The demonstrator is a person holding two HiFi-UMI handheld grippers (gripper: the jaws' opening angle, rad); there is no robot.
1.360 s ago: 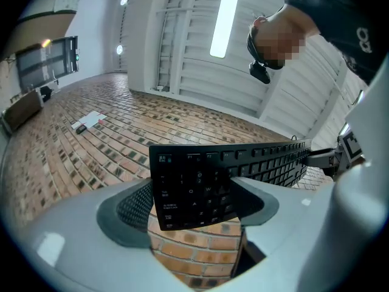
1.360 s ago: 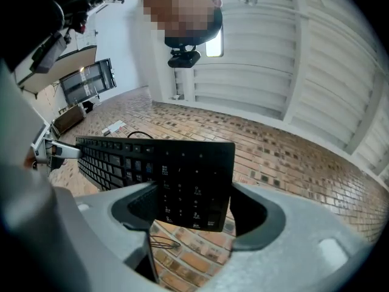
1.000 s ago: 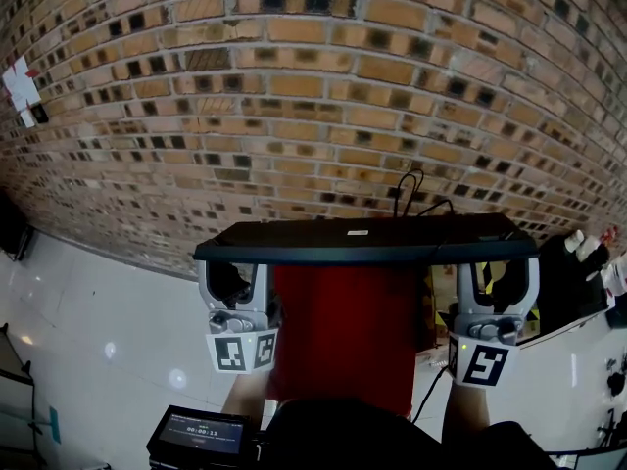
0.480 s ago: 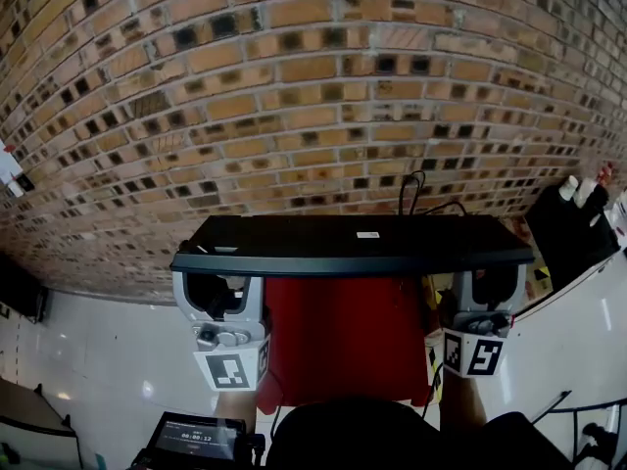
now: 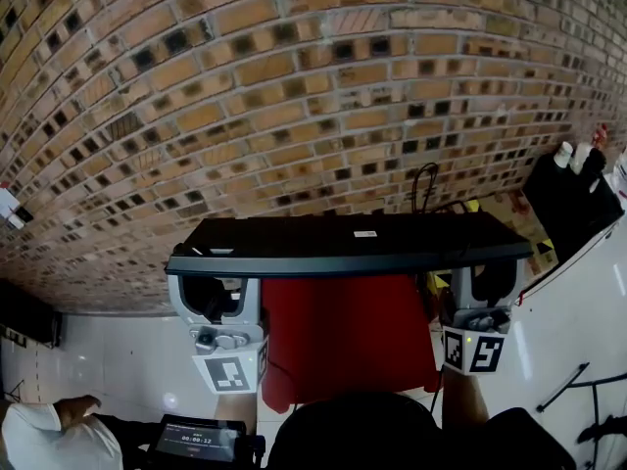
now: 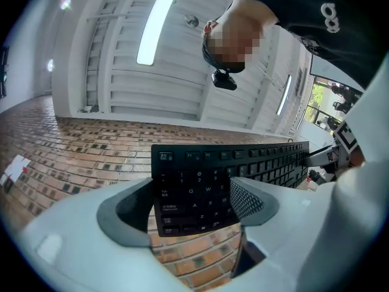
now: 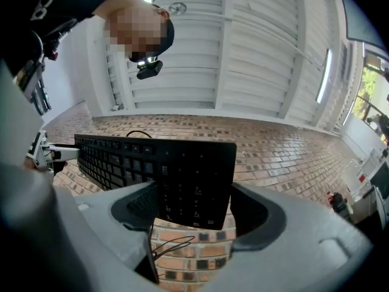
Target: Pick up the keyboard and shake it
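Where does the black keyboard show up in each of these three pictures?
Head view: keyboard across the lower middle.
Left gripper view: keyboard at centre, one end between the jaws, running right.
Right gripper view: keyboard centre-left, one end between the jaws, running left.
Shared landmark: the brick wall behind it.

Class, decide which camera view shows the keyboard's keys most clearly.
The left gripper view: the keyboard faces it, key legends readable. The right gripper view shows the other end's keys, darker. The head view shows only its keyless underside.
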